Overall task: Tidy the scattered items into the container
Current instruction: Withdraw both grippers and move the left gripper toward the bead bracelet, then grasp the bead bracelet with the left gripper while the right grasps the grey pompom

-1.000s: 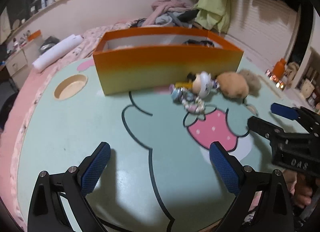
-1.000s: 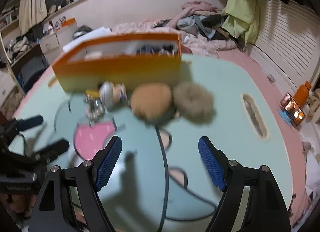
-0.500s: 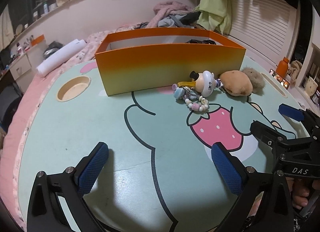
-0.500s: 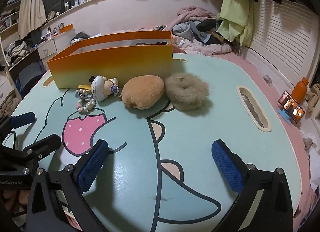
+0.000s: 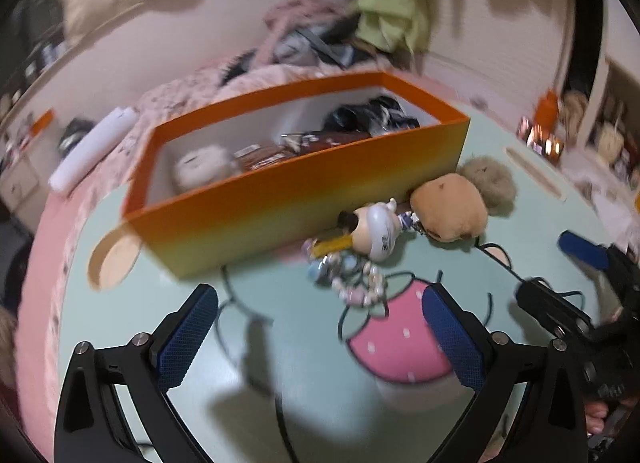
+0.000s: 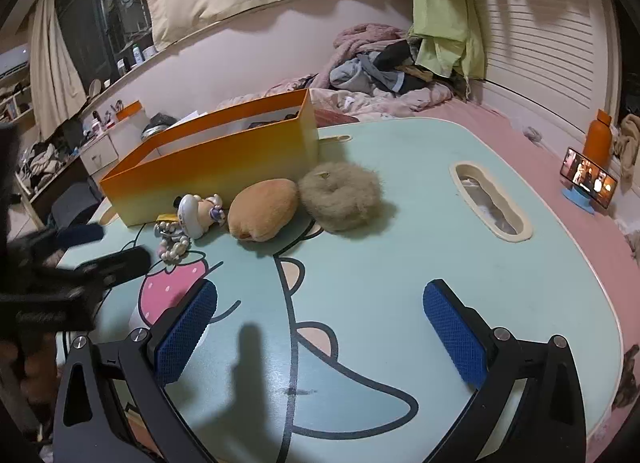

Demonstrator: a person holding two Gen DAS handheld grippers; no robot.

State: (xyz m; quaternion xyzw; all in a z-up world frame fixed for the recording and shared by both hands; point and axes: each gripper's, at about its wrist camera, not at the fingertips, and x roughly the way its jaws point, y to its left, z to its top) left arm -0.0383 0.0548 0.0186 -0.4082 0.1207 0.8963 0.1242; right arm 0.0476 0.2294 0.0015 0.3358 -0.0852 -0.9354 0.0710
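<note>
The left gripper [image 5: 320,327] has swung in toward the box [image 5: 296,199] and now looks down into it, while the right gripper [image 6: 320,327] has spread its jaws from partway to full width. Four items are not yet in the box, lined up on the bench [image 6: 400,247] right against its near wall: a bead charm [image 6: 172,241], a small doll [image 6: 196,213], a tan plush [image 6: 264,215] and a fluffy ring [image 6: 340,195], the plush touching the ring. They sit in one tight row, so either gripper can likely reach them without crossing the other. The box itself already holds a pale plush, some packets and a dark bundle, so the tidy is well under way.

Left jaws are wide and empty, tilted steeply down, the beads and doll just ahead of the pads. Right jaws are wide too, nothing between them, angled down more gently with the plush and ring ahead, well apart from the pads. My read: the left goes for the doll end, the right for the soft pair.
</note>
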